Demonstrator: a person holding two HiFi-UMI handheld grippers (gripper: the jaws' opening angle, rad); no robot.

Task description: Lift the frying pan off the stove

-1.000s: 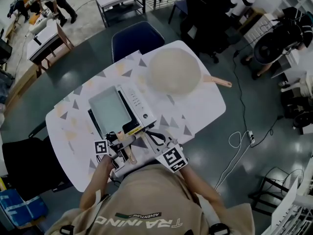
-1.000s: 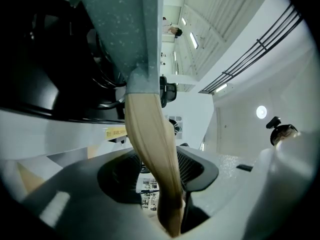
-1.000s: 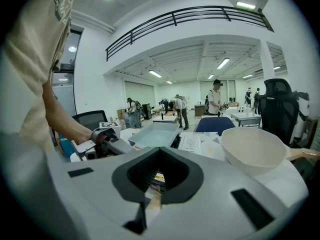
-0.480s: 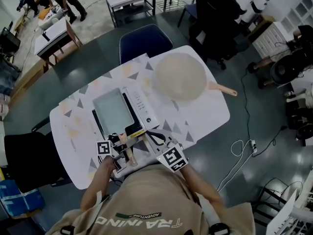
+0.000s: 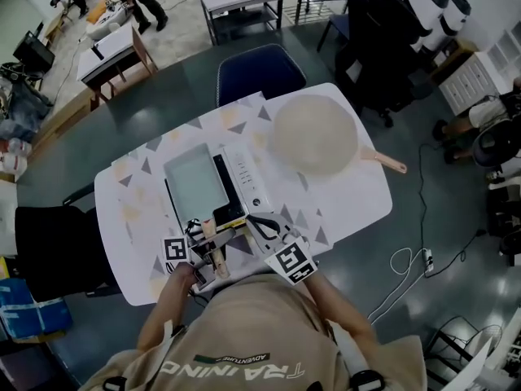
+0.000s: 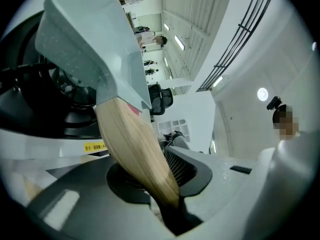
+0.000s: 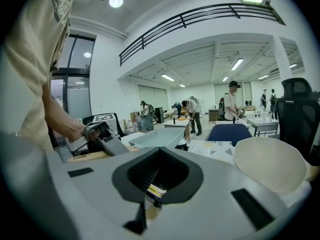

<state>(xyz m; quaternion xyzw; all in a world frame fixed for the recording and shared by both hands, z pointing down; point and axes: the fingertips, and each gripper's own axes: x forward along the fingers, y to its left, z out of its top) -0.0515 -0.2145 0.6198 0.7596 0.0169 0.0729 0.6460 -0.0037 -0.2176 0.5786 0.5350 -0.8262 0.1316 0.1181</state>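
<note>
We are holding the left hand-held gripper (image 5: 213, 236) (image 6: 165, 184) at the lower middle of the frame. Its jaws are opening while pressing on the wooden handle (image 6: 135, 144) of the pale grey square frying pan (image 5: 195, 182) (image 6: 85, 39), which is sitting on the white tabletop stove (image 5: 242, 177) left of centre. Just to the right, our right hand-held gripper (image 5: 262, 228) (image 7: 145, 194) is gripping nothing, jaws together, by the stove's near edge. The stove is standing on the white triangle-patterned surface (image 5: 342, 194). A round cream pan (image 5: 313, 139) (image 7: 270, 166) is lying well apart at the upper right.
</note>
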